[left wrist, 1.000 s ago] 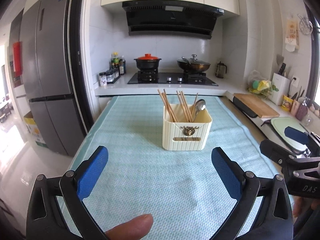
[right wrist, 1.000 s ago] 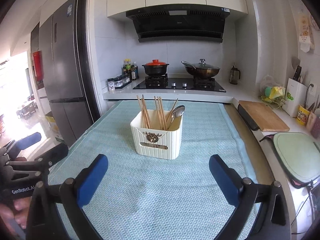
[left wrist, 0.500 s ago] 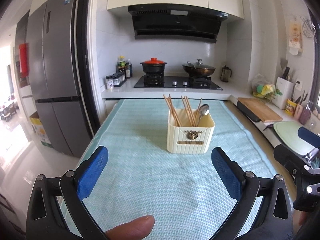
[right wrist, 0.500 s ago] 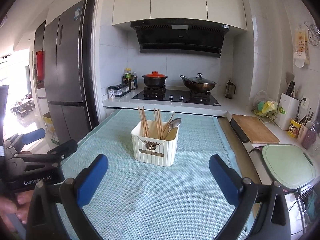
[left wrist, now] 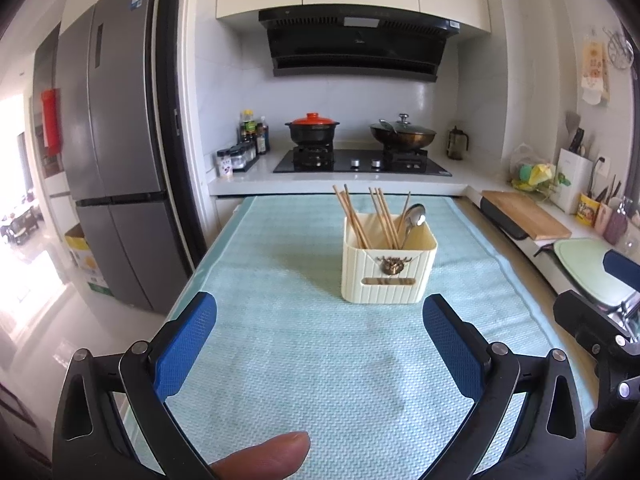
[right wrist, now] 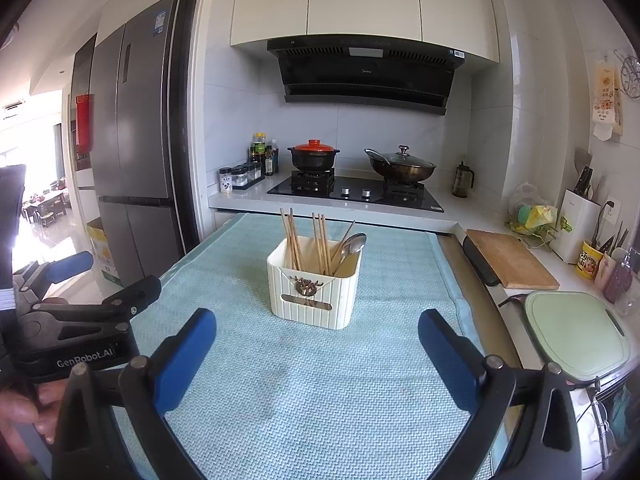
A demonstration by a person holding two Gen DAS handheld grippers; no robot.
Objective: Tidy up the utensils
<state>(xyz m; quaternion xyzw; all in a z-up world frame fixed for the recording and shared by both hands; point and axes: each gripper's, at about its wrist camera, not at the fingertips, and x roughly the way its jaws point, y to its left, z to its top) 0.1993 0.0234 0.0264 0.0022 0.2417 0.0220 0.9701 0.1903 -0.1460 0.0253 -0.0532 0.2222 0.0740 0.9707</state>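
Grippers (left wrist: 320,344) raised higher since before, holder (left wrist: 389,266) farther.

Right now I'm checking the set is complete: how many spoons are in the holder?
1 visible: a metal spoon stands bowl-up at the right side of the cream utensil holder, beside the wooden chopsticks. Others could be hidden below the rim.

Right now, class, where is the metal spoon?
In both wrist views the spoon stands bowl-up in the right side of the cream utensil holder, beside the wooden chopsticks, on the green mat.
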